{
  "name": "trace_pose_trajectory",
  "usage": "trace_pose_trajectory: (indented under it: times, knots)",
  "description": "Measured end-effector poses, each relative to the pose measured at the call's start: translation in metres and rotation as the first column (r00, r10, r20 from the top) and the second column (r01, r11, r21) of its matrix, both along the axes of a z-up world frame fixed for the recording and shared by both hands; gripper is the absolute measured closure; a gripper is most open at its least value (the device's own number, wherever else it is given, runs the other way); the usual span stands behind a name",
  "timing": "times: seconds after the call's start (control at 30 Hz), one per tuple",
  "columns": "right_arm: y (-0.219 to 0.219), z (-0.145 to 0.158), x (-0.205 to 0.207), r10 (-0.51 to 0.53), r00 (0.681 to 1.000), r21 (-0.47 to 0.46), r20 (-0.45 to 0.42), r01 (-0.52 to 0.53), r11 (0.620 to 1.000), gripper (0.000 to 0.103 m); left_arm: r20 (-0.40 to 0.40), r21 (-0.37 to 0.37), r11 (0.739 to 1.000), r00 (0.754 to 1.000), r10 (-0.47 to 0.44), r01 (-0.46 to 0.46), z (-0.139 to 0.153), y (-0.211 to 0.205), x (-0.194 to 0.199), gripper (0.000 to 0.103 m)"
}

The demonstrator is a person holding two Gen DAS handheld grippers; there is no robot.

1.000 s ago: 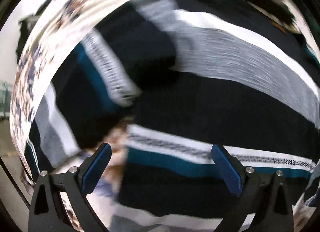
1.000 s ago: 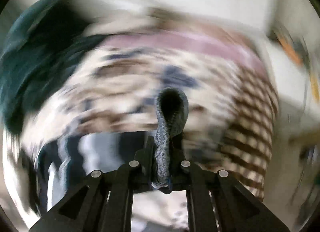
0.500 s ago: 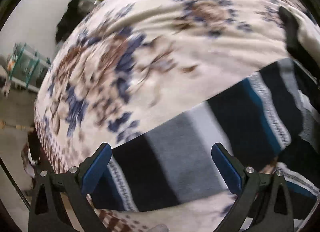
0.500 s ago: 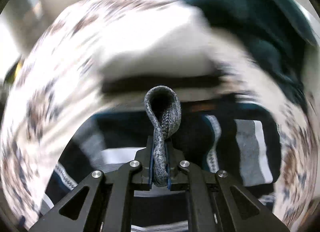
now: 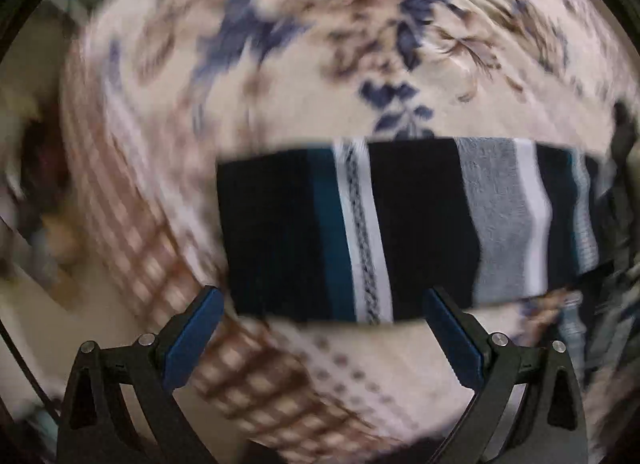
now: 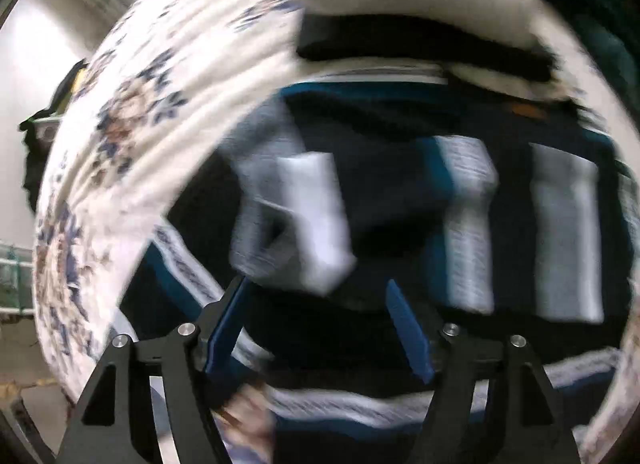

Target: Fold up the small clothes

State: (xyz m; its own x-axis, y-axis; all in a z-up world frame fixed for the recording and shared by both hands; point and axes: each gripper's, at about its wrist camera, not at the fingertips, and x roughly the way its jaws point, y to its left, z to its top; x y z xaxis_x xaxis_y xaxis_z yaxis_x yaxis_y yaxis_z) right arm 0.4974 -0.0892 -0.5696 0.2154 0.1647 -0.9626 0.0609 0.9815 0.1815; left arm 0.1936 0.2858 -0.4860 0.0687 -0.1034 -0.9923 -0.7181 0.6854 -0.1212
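A striped knit garment [image 5: 400, 232] in black, teal, white and grey lies flat as a folded band on a floral bedspread [image 5: 320, 43]. My left gripper [image 5: 320, 304] is open and empty, hovering just in front of the garment's near edge. In the right wrist view the same striped garment [image 6: 460, 215] fills the frame, with a loose fold lying over it. My right gripper [image 6: 316, 296] is open, its blue pads close above the fabric and holding nothing.
The cream bedspread with blue and brown flowers [image 6: 140, 103] covers the surface; its checked border [image 5: 160, 264] runs at the left. A white and black folded item [image 6: 420, 31] and dark green cloth [image 6: 592, 3] lie beyond the garment. Room clutter shows at the far left.
My right gripper, shut on a loop of grey fabric before, has opened and let it go. The left gripper has drawn back, so the garment now lies as a flat band ahead.
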Motion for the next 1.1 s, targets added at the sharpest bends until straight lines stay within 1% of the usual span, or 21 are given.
trace_pose_trajectory:
  times: [0.07,0.1,0.17,0.23,0.27,0.33,0.37,0.4,0.43,0.47,0.5,0.57,0.6,0.67,0.73,0.8,0.87,0.93,1.0,1.07,1.1]
  knots:
    - [-0.029,0.011,-0.019,-0.027,1.000,-0.046,0.000,0.027,0.999,0.030,0.043,-0.124,0.982,0.988,0.149,-0.142,-0.018,0.013,-0.018,0.001]
    - [-0.044,0.012,-0.022,-0.041,0.999,-0.069,-0.002,0.041,0.997,0.030,0.056,-0.153,0.968,0.976,0.209,-0.198,-0.025,0.019,-0.022,0.001]
    - [-0.077,0.011,-0.031,-0.071,0.997,-0.117,-0.025,0.067,0.991,0.030,0.090,-0.209,0.923,0.934,0.347,-0.322,-0.043,0.031,-0.028,0.001]
    - [-0.104,0.013,-0.033,-0.099,0.993,-0.155,-0.063,0.089,0.984,0.030,0.083,-0.249,0.889,0.906,0.414,-0.383,-0.058,0.037,-0.025,0.001]
    - [-0.116,0.009,-0.040,-0.121,0.990,-0.179,-0.075,0.106,0.978,0.030,0.074,-0.246,0.872,0.888,0.453,-0.424,-0.065,0.041,-0.025,0.001]
    - [-0.127,0.008,-0.047,-0.155,0.985,-0.242,-0.075,0.133,0.961,0.030,0.081,-0.243,0.824,0.836,0.543,-0.512,-0.069,0.047,-0.027,0.004]
    - [-0.135,0.006,-0.052,-0.181,0.980,-0.289,-0.081,0.150,0.946,0.030,0.082,-0.234,0.799,0.808,0.584,-0.554,-0.069,0.049,-0.029,0.016]
    - [-0.140,0.004,-0.053,-0.198,0.977,-0.308,-0.084,0.163,0.937,0.030,0.089,-0.206,0.782,0.785,0.613,-0.588,-0.065,0.051,-0.031,0.043]
    - [-0.145,0.003,-0.056,-0.218,0.972,-0.330,-0.091,0.177,0.927,0.030,0.099,-0.174,0.784,0.781,0.616,-0.596,-0.059,0.053,-0.029,0.060]
    - [-0.147,0.000,-0.057,-0.238,0.966,-0.343,-0.098,0.192,0.920,0.030,0.118,-0.135,0.805,0.797,0.592,-0.577,-0.052,0.055,-0.022,0.088]
    - [-0.151,-0.002,-0.060,-0.262,0.959,-0.336,-0.105,0.214,0.917,0.030,0.161,-0.080,0.851,0.836,0.524,-0.519,-0.040,0.057,-0.008,0.094]
    - [-0.153,-0.003,-0.062,-0.295,0.950,-0.340,-0.101,0.245,0.908,0.030,0.245,0.018,0.906,0.881,0.406,-0.423,-0.017,0.057,0.018,0.094]
    - [-0.154,-0.004,-0.062,-0.300,0.949,-0.339,-0.098,0.252,0.906,0.030,0.293,0.081,0.934,0.904,0.311,-0.347,-0.001,0.053,0.038,0.094]
    - [-0.160,-0.010,-0.060,-0.308,0.946,-0.321,-0.102,0.262,0.910,0.027,0.347,0.160,0.959,0.923,0.168,-0.235,0.026,0.036,0.075,0.095]
    - [-0.162,-0.017,-0.053,-0.303,0.947,-0.286,-0.110,0.262,0.922,0.018,0.387,0.228,0.964,0.921,0.036,-0.134,0.048,0.016,0.113,0.095]
    - [-0.171,-0.024,-0.048,-0.311,0.943,-0.245,-0.118,0.275,0.930,0.016,0.431,0.290,0.957,0.895,-0.113,-0.019,0.075,-0.019,0.151,0.095]
    - [-0.183,-0.026,-0.046,-0.337,0.934,-0.221,-0.114,0.307,0.926,0.016,0.467,0.327,0.942,0.855,-0.227,0.072,0.094,-0.054,0.178,0.095]
    - [-0.199,-0.024,-0.049,-0.367,0.925,-0.201,-0.102,0.342,0.918,0.016,0.494,0.342,0.920,0.797,-0.348,0.190,0.113,-0.111,0.206,0.095]
    - [-0.218,-0.022,-0.057,-0.393,0.914,-0.193,-0.102,0.370,0.909,0.016,0.505,0.348,0.887,0.736,-0.451,0.304,0.123,-0.176,0.233,0.095]
    - [-0.242,-0.021,-0.069,-0.422,0.901,-0.191,-0.103,0.398,0.897,0.016,0.515,0.315,0.846,0.672,-0.533,0.430,0.125,-0.249,0.253,0.095]
    - [-0.255,-0.021,-0.075,-0.439,0.892,-0.191,-0.107,0.415,0.890,0.016,0.518,0.301,0.832,0.653,-0.553,0.465,0.124,-0.279,0.259,0.095]
